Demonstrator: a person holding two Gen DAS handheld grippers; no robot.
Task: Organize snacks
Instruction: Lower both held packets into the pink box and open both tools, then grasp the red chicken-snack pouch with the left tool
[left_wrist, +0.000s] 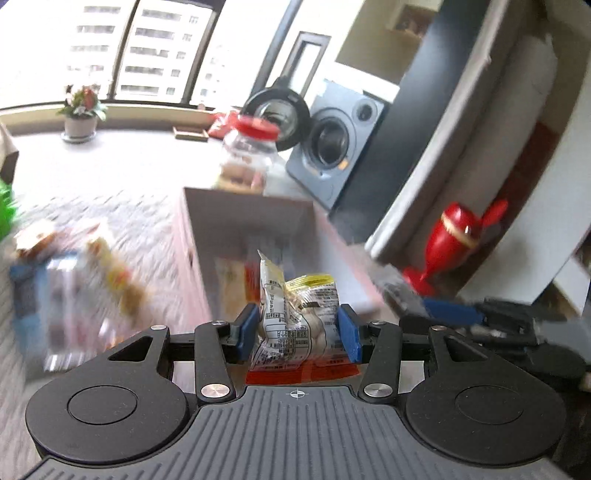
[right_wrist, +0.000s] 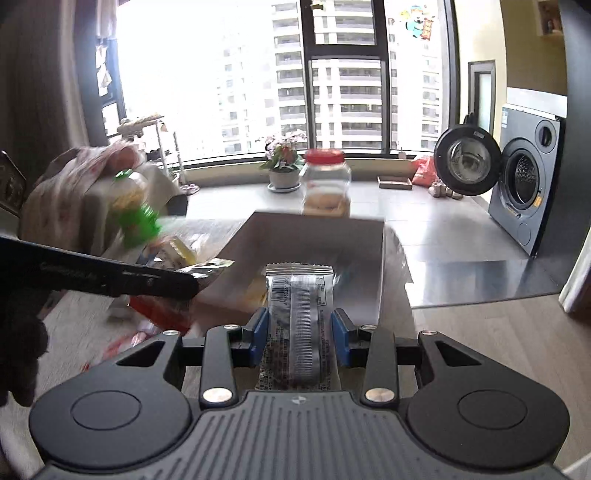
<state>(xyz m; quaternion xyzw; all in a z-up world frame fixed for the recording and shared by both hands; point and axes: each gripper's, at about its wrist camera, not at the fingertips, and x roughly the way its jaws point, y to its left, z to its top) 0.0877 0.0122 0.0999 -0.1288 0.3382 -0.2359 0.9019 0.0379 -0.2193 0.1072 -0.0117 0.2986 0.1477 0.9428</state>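
Note:
My left gripper (left_wrist: 299, 328) is shut on a clear snack packet with yellow top and red bottom (left_wrist: 295, 317), held over the near edge of an open cardboard box (left_wrist: 207, 236). My right gripper (right_wrist: 300, 332) is shut on a silver-striped snack packet (right_wrist: 301, 314), held in front of the same box (right_wrist: 321, 232). The left gripper's arm crosses the right wrist view at the left (right_wrist: 110, 277), with its packet's corner showing. A clear jar with a red lid (left_wrist: 249, 155) stands behind the box; it also shows in the right wrist view (right_wrist: 325, 182).
Loose snack packets (left_wrist: 74, 280) lie blurred to the box's left, with a green packet (right_wrist: 138, 221) there too. A red figurine (left_wrist: 448, 240) stands at the right by a white cabinet. A washing machine (right_wrist: 524, 184) with open door and a flower pot (right_wrist: 282, 173) stand farther back.

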